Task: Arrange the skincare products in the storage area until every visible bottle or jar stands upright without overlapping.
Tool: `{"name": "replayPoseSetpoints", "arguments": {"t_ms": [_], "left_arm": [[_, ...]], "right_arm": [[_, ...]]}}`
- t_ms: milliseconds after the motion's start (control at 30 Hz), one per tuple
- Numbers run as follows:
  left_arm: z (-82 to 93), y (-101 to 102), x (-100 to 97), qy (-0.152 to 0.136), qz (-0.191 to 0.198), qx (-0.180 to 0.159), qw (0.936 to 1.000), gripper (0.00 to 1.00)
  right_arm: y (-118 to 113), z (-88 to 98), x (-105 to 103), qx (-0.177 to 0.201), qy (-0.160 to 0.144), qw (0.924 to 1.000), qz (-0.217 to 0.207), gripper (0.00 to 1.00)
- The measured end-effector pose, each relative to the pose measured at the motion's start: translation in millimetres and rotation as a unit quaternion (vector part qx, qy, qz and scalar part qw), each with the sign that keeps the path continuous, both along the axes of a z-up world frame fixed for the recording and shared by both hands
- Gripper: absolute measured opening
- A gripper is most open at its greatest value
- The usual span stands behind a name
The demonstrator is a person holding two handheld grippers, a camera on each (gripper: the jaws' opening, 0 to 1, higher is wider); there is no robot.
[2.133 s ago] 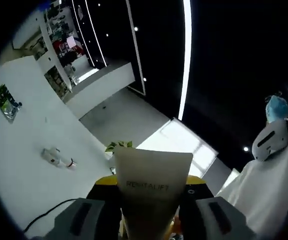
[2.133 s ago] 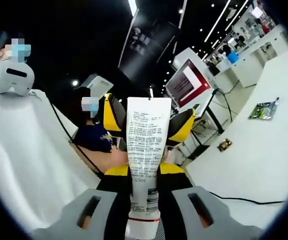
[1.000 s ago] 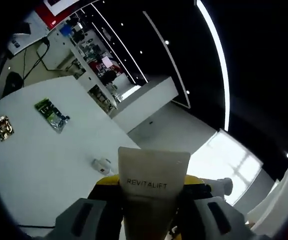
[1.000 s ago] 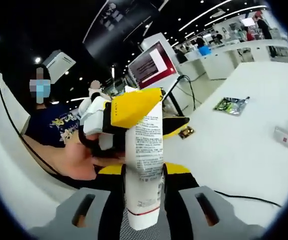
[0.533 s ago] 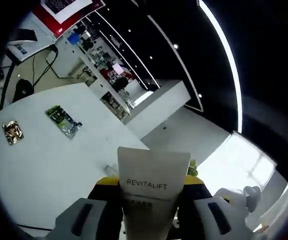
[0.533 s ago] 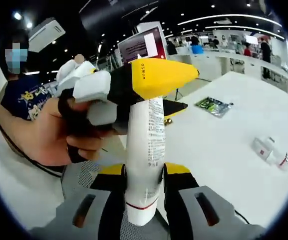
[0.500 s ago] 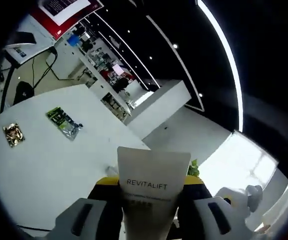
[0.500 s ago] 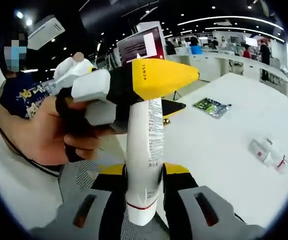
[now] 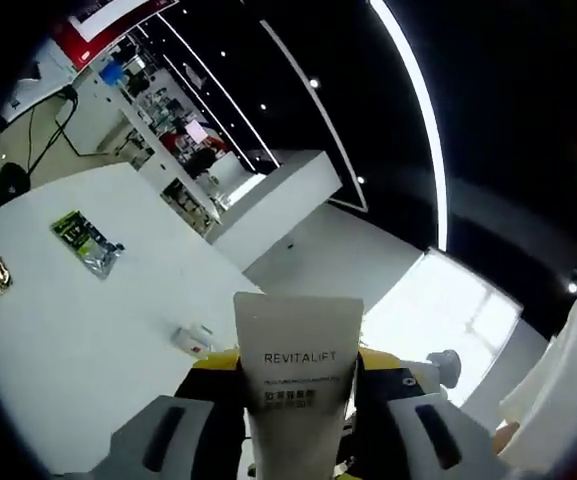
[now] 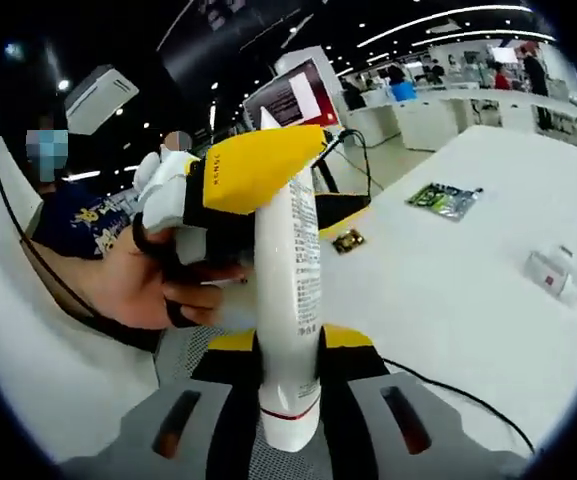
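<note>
dark ceiling [image 9: 498, 90], light strips [image 9: 408, 100]; white counters [image 9: 258, 215]

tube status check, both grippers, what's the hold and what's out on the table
Left gripper shut on white tube, marked REVITALIFT. Right gripper shut on same white tube, seen edge-on. Small bottle lying on white table, green sachet beyond.

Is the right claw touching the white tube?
Touching. In the right gripper view the white tube stands clamped between the right claw's jaws, with no gap at either side, while the left claw pinches its top end.
</note>
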State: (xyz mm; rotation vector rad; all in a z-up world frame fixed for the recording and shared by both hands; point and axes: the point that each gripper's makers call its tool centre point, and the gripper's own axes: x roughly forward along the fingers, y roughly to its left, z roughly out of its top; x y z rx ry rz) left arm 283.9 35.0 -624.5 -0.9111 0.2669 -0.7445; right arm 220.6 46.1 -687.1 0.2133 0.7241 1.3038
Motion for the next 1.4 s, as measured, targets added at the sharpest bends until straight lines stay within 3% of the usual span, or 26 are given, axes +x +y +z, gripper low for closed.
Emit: {"name": "replayPoseSetpoints", "arguments": {"t_ms": [133,200,333,367,400,500,700,767,900,967,1167,1400], "left_arm": [[5.4,-4.0,-9.8,-0.013,-0.05,-0.004,0.9986,0.4],[3.9,-7.3,-15.5,-0.012,-0.07,-0.001,0.9975,0.4],[3.3,-14.6,-26.3,-0.013,-0.096,-0.002,0.9953,0.4],[3.1,-16.0,-28.9,-0.011,-0.101,-0.007,0.9948,0.4],[7.5,-17.9,-32.7,-0.006,-0.11,-0.033,0.9933,0.4],[14.2,-23.1,-43.0,-0.01,-0.141,-0.072,0.9874,0.3],[19.1,-28.4,-43.0,-0.005,-0.145,-0.089,0.9853,0.27],[21.1,-27.4,-38.2,-0.011,-0.134,-0.08,0.9877,0.26],[17.4,-26.5,-32.9,-0.027,-0.119,-0.025,0.9922,0.22],[17.6,-26.7,-34.6,-0.027,-0.12,-0.019,0.9923,0.2],[12.9,-25.7,-34.7,-0.022,-0.102,-0.029,0.9941,0.16],[-1.0,-35.4,-33.1,-0.023,-0.102,0.017,0.9944,0.16]], "right_arm": [[0.8,16.8,-8.7,0.053,0.046,0.997,0.033,0.2],[2.2,22.6,-9.1,0.07,0.052,0.9955,0.036,0.2],[6.3,37.2,-19.5,0.116,0.096,0.9866,0.063,0.2],[6.8,40.1,-25.7,0.124,0.107,0.9834,0.079,0.2],[6.9,39.9,-28.3,0.122,0.107,0.9832,0.084,0.2],[5.7,40.3,-35.1,0.124,0.118,0.9805,0.096,0.2],[2.1,48.0,-41.1,0.157,0.168,0.9666,0.112,0.21],[3.9,49.9,-38.2,0.162,0.164,0.9665,0.113,0.22],[9.2,45.3,-33.3,0.141,0.106,0.9774,0.117,0.22],[11.1,40.2,-31.6,0.125,0.079,0.9824,0.114,0.22],[5.1,35.7,-26.8,0.124,0.066,0.9872,0.075,0.23],[-6.0,21.8,-30.0,0.094,0.045,0.9922,0.07,0.31]]}}
